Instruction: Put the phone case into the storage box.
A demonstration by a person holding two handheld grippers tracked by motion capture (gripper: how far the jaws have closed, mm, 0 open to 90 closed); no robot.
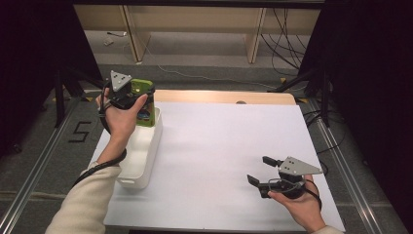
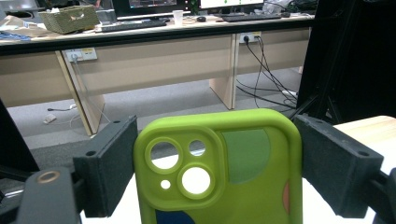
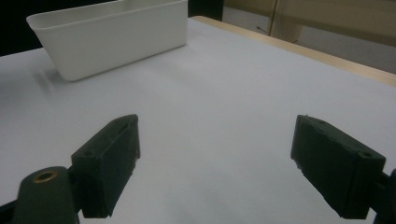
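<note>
Green phone case (image 2: 219,163) pinched in my left claw (image 1: 139,95) above the white bin's (image 1: 146,151) far end; right claw (image 1: 260,171) spread over the white table (image 1: 229,141).

A black numeral 5 (image 1: 79,131) is marked on the grey floor left of the table.

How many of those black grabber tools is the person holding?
2. The left gripper is clamped on a green phone case over the white bin; the right gripper stands open above the table.

Each black hand-held gripper (image 1: 265,170) carries a grey triangular plate and black cable; the sleeve (image 1: 85,204) is cream.
</note>
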